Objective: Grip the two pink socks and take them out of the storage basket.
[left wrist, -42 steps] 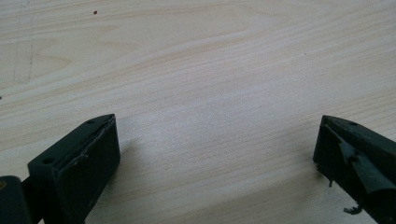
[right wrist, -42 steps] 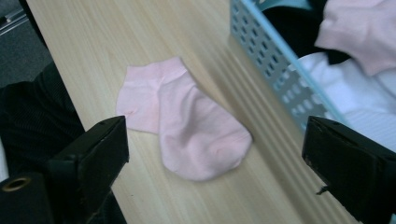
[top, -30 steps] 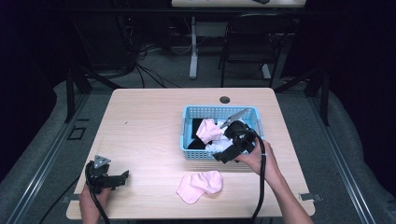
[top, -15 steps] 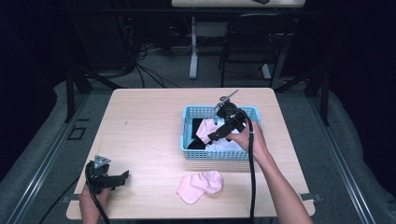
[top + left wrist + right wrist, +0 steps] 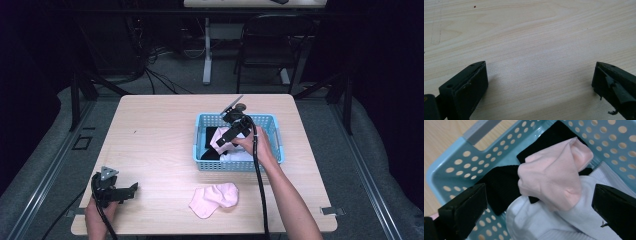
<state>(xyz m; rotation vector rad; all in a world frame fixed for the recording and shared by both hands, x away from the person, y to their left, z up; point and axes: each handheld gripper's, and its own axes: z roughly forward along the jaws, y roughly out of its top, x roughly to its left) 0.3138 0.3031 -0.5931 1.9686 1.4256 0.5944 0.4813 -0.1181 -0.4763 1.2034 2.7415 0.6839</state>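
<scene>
We see a light wooden counter [image 5: 160, 130] with a pale blue perforated basket [image 5: 274, 150] standing toward its right side. Our right gripper [image 5: 226, 140] reaches down into the basket from the person's right hand [image 5: 252, 145], its black cable trailing back along the forearm. In the right gripper view, the jaws stand wide apart and released, holding nothing, with a crumpled pink sock [image 5: 554, 177] lying between and just beyond them. That pink sock rests on top of a black sock [image 5: 501, 185] and a white ribbed sock [image 5: 541, 222], all three inside the basket, the black one spread against the basket floor and the white one toward the near wall.

A second pink sock [image 5: 214, 199] lies flat on the counter just in front of the basket, apart from it.

Our left gripper [image 5: 131, 189] sits at the counter's near left corner, held in the left hand [image 5: 95, 215], well apart from the basket and socks. In the left gripper view its jaws are spread wide over bare wood grain, released and grasping nothing.
</scene>
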